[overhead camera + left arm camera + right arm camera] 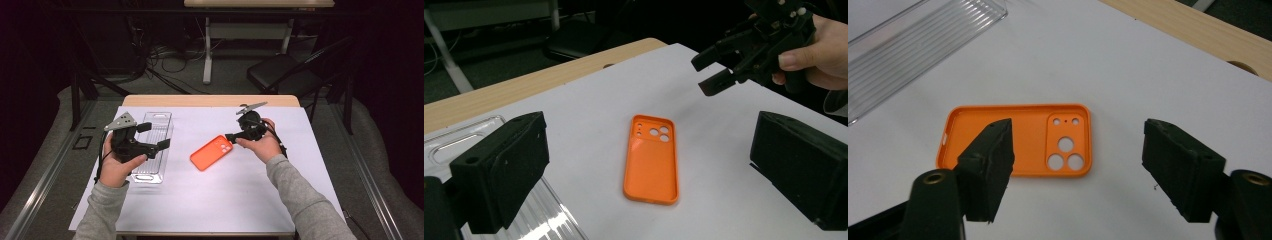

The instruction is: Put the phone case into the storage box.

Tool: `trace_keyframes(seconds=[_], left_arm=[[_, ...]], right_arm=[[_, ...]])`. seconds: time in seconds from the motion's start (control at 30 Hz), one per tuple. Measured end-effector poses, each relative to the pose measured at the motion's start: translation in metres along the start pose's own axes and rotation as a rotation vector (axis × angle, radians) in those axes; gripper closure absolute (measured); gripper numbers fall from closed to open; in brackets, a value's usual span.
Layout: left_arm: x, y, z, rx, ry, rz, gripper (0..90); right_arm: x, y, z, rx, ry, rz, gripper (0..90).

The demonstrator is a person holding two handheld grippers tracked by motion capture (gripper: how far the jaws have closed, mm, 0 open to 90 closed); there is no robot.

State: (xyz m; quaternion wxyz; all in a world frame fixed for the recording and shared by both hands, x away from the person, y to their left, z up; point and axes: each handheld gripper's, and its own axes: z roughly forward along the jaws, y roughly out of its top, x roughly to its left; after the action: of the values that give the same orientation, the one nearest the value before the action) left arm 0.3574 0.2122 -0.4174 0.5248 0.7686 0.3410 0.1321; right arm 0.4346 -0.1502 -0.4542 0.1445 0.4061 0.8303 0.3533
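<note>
One orange phone case (pixel 211 152) lay hollow side up on the white sheet covering the bench (pixel 300 165), just right of one clear plastic tray (pixel 152 145). My right hand-held gripper (pixel 231 136) hung just above the case's camera end, jaws spread wide and empty. My left hand-held gripper (pixel 155 136) hovered over the tray, jaws also wide, holding nothing. I judged this the approach to a pickup. Next move: lower the right jaws astride the case's rim and close.
</note>
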Motion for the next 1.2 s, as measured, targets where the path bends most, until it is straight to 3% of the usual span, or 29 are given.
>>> trace_keyframes(seconds=[0.13, 0.2, 0.27, 0.37, 0.53, 0.57, 0.87, 1.2], left_arm=[[0.0, 0.0, -0.001, -0.001, -0.006, 0.002, 2.6], [0.0, 0.0, -0.001, -0.002, -0.003, 0.004, 2.6], [0.001, 0.0, -0.001, 0.003, -0.001, 0.005, 2.7], [0.001, -0.001, -0.001, 0.007, 0.006, 0.001, 2.7], [0.002, -0.001, -0.003, 0.005, 0.008, 0.001, 2.7], [0.002, -0.001, -0.003, 0.006, 0.008, 0.001, 3.3], [0.005, -0.002, -0.004, 0.011, 0.011, -0.004, 4.6], [0.005, -0.002, -0.005, 0.015, 0.013, -0.005, 5.2]], right_arm=[[-0.003, 0.011, 0.006, 0.02, -0.019, -0.021, 29.4], [-0.003, 0.016, 0.009, 0.032, -0.043, -0.057, 29.4], [-0.004, 0.02, 0.011, 0.03, -0.046, -0.055, 31.3], [-0.005, 0.024, 0.016, 0.066, -0.06, -0.08, 31.3], [-0.009, 0.029, 0.022, 0.086, -0.07, -0.049, 33.4], [-0.012, 0.029, 0.024, 0.111, -0.068, -0.037, 33.7], [-0.023, 0.034, 0.031, 0.139, -0.078, -0.027, 29.6], [-0.028, 0.034, 0.045, 0.162, -0.082, -0.025, 41.2]])
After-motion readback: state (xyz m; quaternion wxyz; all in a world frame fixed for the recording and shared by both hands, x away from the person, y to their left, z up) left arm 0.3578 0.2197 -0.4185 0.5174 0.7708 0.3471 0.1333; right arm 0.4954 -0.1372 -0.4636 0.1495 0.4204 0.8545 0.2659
